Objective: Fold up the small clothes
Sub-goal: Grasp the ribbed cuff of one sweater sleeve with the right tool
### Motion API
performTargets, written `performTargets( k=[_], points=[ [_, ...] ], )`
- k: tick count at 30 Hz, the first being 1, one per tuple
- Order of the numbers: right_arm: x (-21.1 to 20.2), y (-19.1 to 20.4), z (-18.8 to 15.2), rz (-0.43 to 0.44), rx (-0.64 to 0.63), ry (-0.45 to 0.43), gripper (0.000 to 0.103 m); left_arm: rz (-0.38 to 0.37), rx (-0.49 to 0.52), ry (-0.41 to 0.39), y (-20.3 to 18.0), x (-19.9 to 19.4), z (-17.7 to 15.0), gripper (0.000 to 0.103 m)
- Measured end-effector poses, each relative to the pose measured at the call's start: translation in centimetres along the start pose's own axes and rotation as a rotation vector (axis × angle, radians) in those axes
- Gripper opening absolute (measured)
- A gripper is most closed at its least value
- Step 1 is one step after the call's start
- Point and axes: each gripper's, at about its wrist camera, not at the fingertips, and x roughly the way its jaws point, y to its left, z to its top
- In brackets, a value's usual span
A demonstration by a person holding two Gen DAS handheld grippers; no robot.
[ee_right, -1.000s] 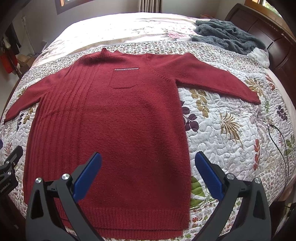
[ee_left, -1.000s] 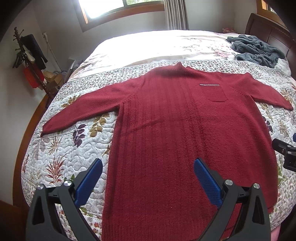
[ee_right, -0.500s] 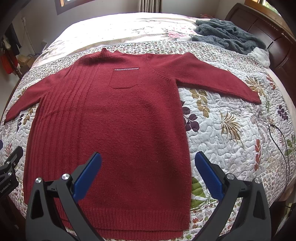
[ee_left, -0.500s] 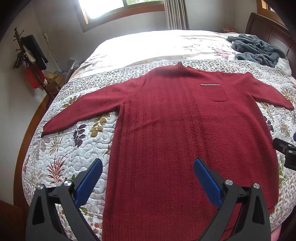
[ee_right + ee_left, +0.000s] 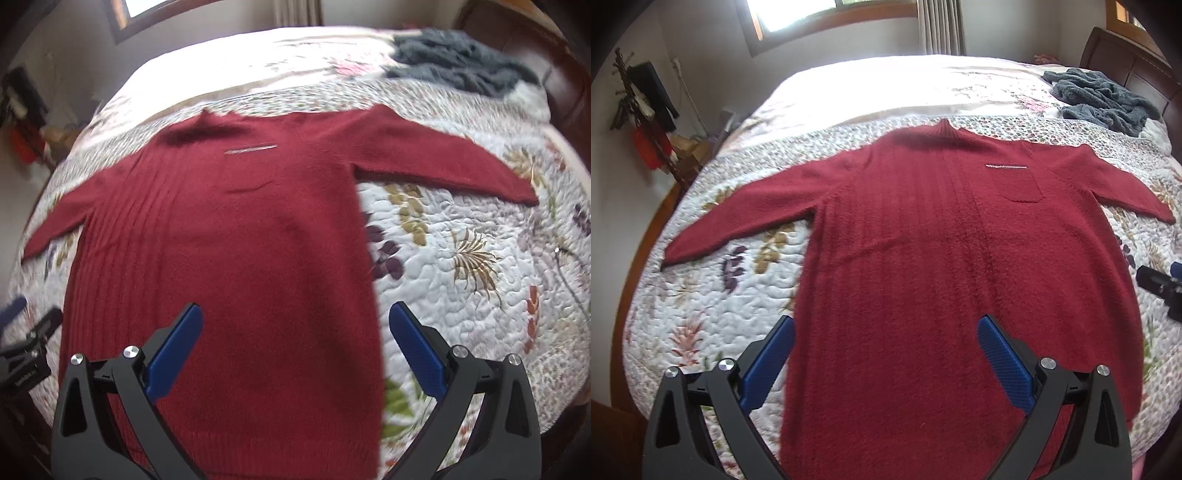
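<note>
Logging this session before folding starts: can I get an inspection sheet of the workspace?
Surface: floral quilt on a bed, pale cover beyond.
Job's things: red sweater flat, face up, both sleeves spread, chest pocket showing.
Clutter: grey fleece garment heaped near the headboard.
Grippers: left claw open above the hem; right claw open, empty.
Cables: thin dark cable on the quilt's right edge.
Surroundings: window, coat rack.

The sweater [image 5: 942,266] is fuzzy, matt red knit, ribbed on one half. The quilt [image 5: 461,258] is stitched, puckered floral cloth. The blanket [image 5: 1104,99] looks fleecy grey. The headboard [image 5: 1126,62] is dark glossy wood. The pads [image 5: 1004,362] are textured blue on matt black plastic.
</note>
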Motion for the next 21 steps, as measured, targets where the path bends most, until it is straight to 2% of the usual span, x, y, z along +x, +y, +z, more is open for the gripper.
performTargets(
  k=[5,7,9,15,21],
  points=[
    [2.6,-9.4,5.3,-0.005,0.154,0.027,0.100,-0.016,-0.017,-0.022,-1.7,1.7,3.8,0.099],
    [4.3,-14.4,7.6,-0.044,0.222,0.055,0.100,-0.025,-0.023,-0.038,-2.7,2.4,5.7,0.099],
    [6.1,-19.6,9.3,-0.029,0.311,0.092,0.100,-0.033,-0.028,-0.054,-3.8,3.1,7.5,0.099],
    [10.5,-31.8,10.8,-0.004,0.546,0.153,0.099,-0.039,-0.015,-0.086,-7.1,4.7,11.1,0.099],
    [13.1,-37.5,11.7,0.031,0.660,0.146,0.099,-0.042,0.016,-0.102,-8.7,5.2,11.3,0.099]
  ],
)
